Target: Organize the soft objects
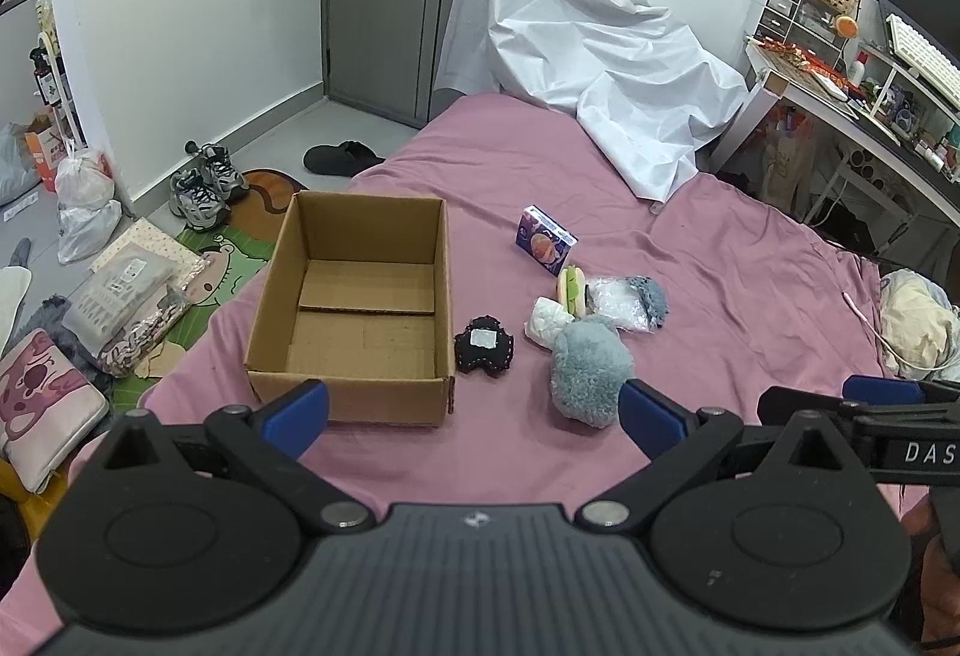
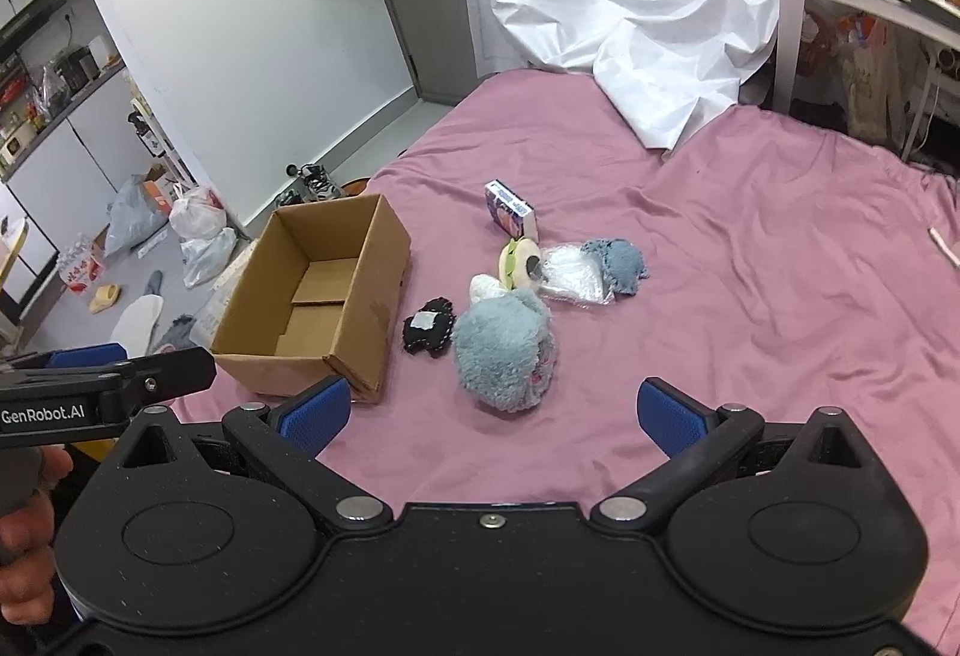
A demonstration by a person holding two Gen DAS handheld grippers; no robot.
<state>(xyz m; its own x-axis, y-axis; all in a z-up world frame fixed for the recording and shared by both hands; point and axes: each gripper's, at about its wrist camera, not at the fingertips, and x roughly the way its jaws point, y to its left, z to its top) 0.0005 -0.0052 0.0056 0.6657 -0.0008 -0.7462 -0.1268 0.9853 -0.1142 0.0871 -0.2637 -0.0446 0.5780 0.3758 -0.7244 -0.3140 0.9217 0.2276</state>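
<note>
While both grippers hovered over the pink bedsheet (image 1: 750,266), the left gripper (image 1: 474,416) and right gripper (image 2: 492,416) had fingers spread wide, empty. At twelve o'clock of the right lay a grey plush toy (image 2: 504,356); beyond it, a black felt pouch (image 2: 427,335) at eleven, then an empty cardboard box (image 2: 354,296).

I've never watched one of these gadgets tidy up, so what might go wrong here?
1. The fluffy grey-blue plush toy touches the white crumpled wad, so grabbing it could drag neighbours along.
2. The open brown cardboard box sits near the pink bedsheet's edge; a nudge might tip it off.
3. The clear plastic bag may slip.
</note>
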